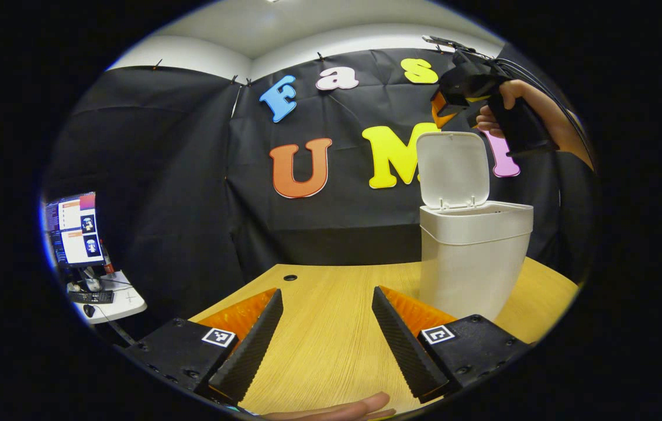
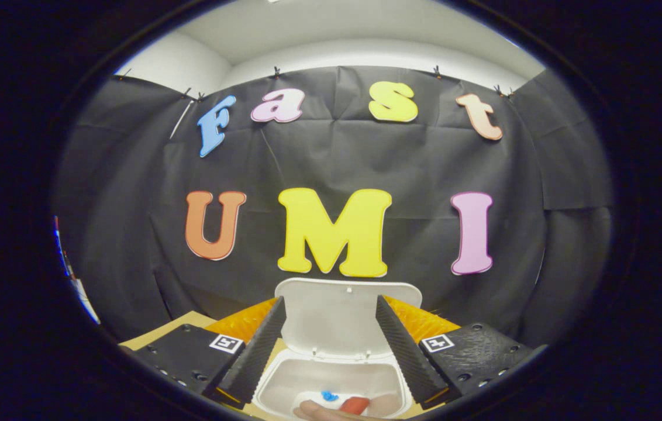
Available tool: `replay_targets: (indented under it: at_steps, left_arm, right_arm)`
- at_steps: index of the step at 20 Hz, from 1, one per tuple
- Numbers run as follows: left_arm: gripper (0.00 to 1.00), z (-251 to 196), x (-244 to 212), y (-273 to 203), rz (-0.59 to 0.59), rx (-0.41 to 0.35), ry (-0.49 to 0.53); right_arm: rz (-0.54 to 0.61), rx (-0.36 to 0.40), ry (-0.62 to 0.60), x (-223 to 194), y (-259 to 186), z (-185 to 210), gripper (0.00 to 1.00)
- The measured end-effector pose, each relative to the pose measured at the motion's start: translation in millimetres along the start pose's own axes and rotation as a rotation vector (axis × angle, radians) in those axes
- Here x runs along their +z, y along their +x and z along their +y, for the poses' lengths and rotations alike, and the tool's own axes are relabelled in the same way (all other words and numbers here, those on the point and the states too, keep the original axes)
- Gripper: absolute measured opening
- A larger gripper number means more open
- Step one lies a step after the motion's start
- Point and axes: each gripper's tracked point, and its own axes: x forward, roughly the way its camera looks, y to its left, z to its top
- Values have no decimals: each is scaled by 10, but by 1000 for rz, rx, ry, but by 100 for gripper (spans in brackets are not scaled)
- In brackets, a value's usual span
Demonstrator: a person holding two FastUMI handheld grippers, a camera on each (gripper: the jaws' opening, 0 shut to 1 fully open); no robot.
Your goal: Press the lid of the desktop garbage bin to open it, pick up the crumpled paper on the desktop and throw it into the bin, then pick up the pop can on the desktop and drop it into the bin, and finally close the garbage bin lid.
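The white garbage bin (image 1: 474,257) stands on the wooden counter (image 1: 331,327) with its lid (image 1: 452,169) flipped upright. The left tongs (image 1: 327,342) rest low over the counter beside the bin, spread apart and gripping nothing. The right tongs (image 2: 331,345) hang above the bin's mouth, also released and bare; a person's hand (image 1: 518,111) carries them high. Inside the bin lie something red (image 2: 354,404) and a small blue bit (image 2: 328,396).

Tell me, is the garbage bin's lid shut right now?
No, the lid stands upright on its hinge above the open bin in the left gripper view.
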Motion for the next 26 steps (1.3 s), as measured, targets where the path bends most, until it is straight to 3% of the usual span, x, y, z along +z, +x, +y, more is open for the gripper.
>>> replay_targets:
  at_steps: [7,13,19,26]
  left_arm:
    - [99,107,-60,74,28,-15,-44]
    - [99,287,-120,135,51,17,-64]
    - [99,238,-215,185,89,-1,-84]
    - [99,193,-126,139,63,-19,-72]
  right_arm:
    - [-92,-123,-29,336,455,-106,94]
    - [-16,-193,56,99,825,-470,94]
    - [33,-129,62,-9,798,-488,99]
    - [131,-63,66,-195,465,-445,96]
